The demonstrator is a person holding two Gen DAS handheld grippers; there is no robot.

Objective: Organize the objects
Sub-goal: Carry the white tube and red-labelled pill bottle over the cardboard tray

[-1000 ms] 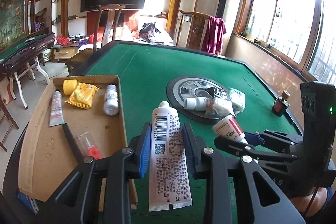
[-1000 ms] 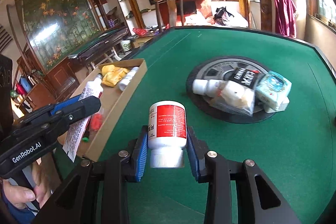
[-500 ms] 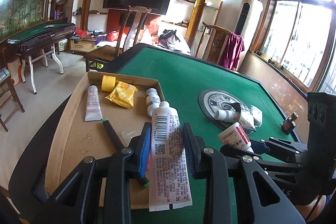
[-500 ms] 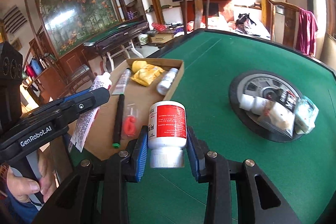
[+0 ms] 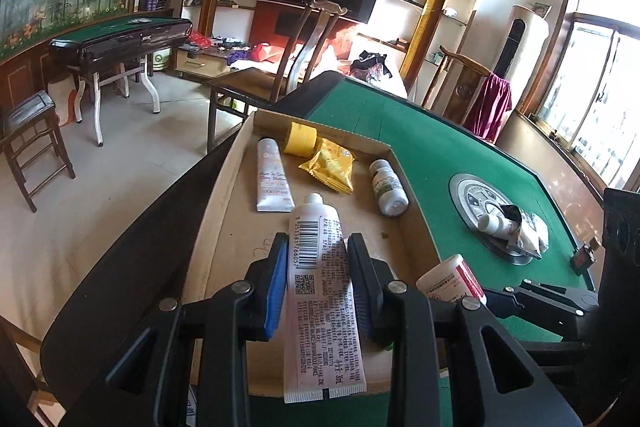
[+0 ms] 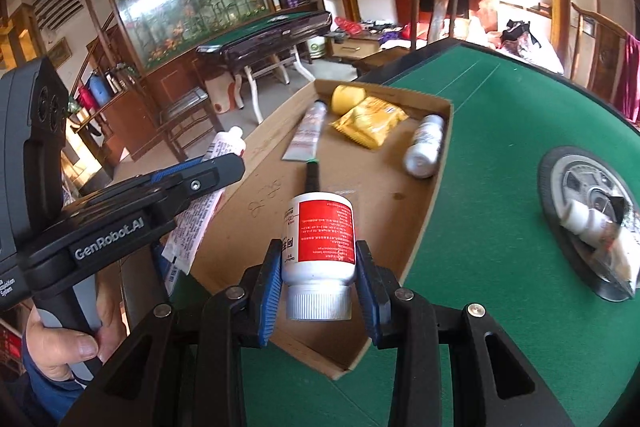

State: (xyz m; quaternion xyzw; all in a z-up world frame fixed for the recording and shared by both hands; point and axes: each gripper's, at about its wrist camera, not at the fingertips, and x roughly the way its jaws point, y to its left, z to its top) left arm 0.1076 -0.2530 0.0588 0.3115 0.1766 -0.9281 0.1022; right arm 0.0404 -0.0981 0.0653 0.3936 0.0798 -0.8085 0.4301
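My left gripper (image 5: 318,279) is shut on a white tube with a barcode (image 5: 322,291) and holds it over the near end of the cardboard tray (image 5: 224,211). My right gripper (image 6: 318,279) is shut on a white bottle with a red label (image 6: 320,247), cap toward me, above the tray's near right part (image 6: 424,223). The tray holds a white tube (image 5: 272,175), a yellow roll (image 5: 300,143), a yellow packet (image 5: 330,167), a small white bottle (image 5: 388,187) and a dark pen (image 6: 312,175).
A round black disc (image 5: 472,195) on the green table (image 5: 424,155) carries a small white bottle (image 6: 580,219) and packets. A small dark bottle (image 5: 584,255) stands near the table's right edge. Chairs stand beyond the far edge; floor lies to the left.
Both grippers have moved left, from over the green felt to over the cardboard tray, each still holding its item. The disc has slid to the right in both views.
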